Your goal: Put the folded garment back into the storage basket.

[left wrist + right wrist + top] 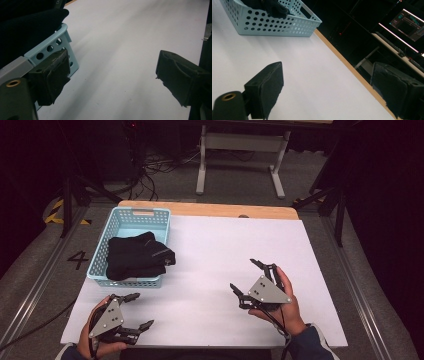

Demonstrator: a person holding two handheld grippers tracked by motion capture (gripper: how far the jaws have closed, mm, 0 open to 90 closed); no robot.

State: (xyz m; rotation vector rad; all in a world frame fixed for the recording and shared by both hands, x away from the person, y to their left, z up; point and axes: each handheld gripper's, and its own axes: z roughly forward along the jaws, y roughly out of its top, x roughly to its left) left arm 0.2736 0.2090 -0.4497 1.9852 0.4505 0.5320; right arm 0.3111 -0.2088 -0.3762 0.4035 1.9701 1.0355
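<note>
High view: black cloth (136, 256) overhangs basket (116, 222), hiding contents.

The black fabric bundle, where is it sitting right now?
In the high view the black fabric bundle lies inside the light blue perforated basket at the table's left side, one corner draped over the basket's right rim, just beyond the left hand-held gripper.

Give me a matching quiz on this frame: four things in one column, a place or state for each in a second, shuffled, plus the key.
Things:
1. basket
2. black cloth
3. left gripper
4. right gripper

Places or states:
A. open, at the table's near left corner
B. light blue, perforated, at the table's left edge
C. open, right of centre
D. heaped in the basket, spilling over its rim

Pairs: 1-B, 2-D, 3-A, 4-C
</note>
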